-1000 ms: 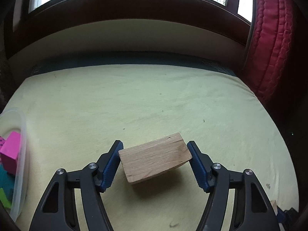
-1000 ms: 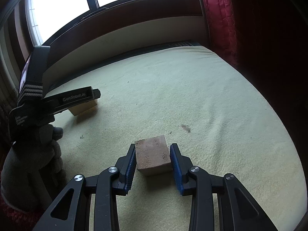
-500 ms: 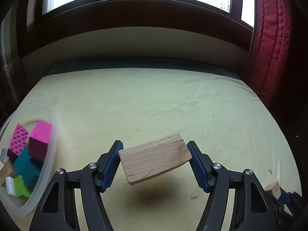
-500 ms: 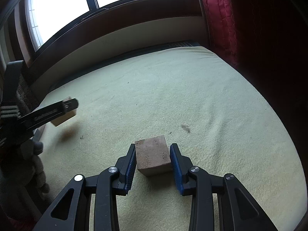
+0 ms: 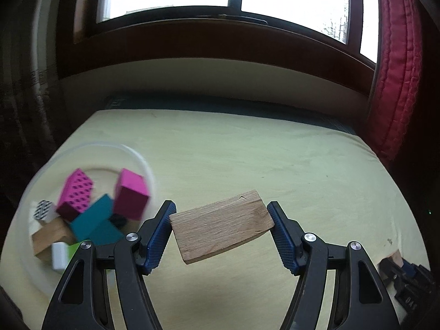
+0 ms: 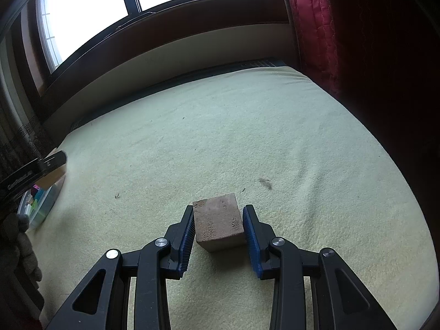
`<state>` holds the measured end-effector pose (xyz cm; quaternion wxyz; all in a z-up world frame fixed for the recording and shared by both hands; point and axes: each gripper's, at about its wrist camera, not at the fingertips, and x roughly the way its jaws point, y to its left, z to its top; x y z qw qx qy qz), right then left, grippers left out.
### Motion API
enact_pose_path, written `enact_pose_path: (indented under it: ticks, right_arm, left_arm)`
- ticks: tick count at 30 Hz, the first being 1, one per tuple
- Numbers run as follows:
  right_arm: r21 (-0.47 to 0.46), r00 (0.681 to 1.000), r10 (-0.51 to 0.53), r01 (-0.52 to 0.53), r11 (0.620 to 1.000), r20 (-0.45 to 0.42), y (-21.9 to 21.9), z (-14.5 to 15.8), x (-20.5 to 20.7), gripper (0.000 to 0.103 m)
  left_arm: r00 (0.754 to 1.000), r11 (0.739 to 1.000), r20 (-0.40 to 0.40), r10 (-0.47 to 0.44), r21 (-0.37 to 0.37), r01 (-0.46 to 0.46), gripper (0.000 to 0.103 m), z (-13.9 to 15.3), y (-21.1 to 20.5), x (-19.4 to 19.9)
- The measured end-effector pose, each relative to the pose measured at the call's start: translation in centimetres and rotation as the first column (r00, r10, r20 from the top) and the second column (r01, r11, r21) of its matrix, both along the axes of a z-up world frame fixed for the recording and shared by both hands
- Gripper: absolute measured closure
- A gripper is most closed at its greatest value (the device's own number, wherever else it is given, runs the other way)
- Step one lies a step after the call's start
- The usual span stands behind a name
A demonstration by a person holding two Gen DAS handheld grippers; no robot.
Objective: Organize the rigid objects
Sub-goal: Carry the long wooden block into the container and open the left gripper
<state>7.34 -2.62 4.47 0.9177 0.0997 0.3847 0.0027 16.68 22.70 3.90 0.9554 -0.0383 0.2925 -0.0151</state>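
My left gripper (image 5: 221,233) is shut on a pale wooden plank (image 5: 221,232) and holds it tilted above the yellow-green cloth (image 5: 247,159). Just to its left sits a clear round container (image 5: 143,165) with pink, teal, wooden and white blocks inside. A brown wooden cube (image 6: 218,225) rests on the cloth with my right gripper (image 6: 217,232) shut on it, blue pads against both its sides. In the right wrist view the left gripper (image 6: 33,170) hangs at the far left over the container (image 6: 44,206).
A dark wooden window sill and wall run along the far edge of the cloth. A red quilted cushion (image 5: 396,82) stands at the right. A gloved hand (image 6: 16,247) shows at the left edge. A dark patterned curtain (image 6: 19,143) hangs at the left.
My left gripper has carried the plank leftward, and the container with its blocks has come into full view beside it. The right gripper and cube have not moved.
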Motion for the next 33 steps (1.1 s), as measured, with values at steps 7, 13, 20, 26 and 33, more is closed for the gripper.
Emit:
enact_pose_path:
  ticks: [7,13,20,26,33]
  right_arm:
    - [0.0,1.0,0.0,0.0,1.0,0.001,0.0,-0.1,0.0,0.066]
    - [-0.001,1.0,-0.001,0.001,1.0,0.003,0.0,0.0,0.0,0.066]
    - [-0.001,1.0,-0.001,0.001,1.0,0.004,0.0,0.0,0.0,0.066]
    - [-0.002,1.0,0.0,0.0,1.0,0.004,0.0,0.0,0.0,0.066]
    - [-0.003,1.0,-0.001,0.001,1.0,0.006,-0.1,0.0,0.0,0.066]
  left_arm:
    - [0.998,0.998,0.018,0.064,0.016,-0.065,0.034,0.0,3.3,-1.2]
    - [0.991,0.991,0.026,0.132,0.015,-0.133,0.034,-0.1,6.7,-2.0]
    - [0.979,0.979,0.011,0.202,0.004,-0.202,0.034,-0.9,9.4,-2.3]
    - [0.972,0.972,0.007,0.235,-0.003,-0.235,0.034,-1.1,10.9,-2.3]
    - [0.967,0.967,-0.01,0.253,-0.02,-0.253,0.032,-1.2,11.6,-1.8]
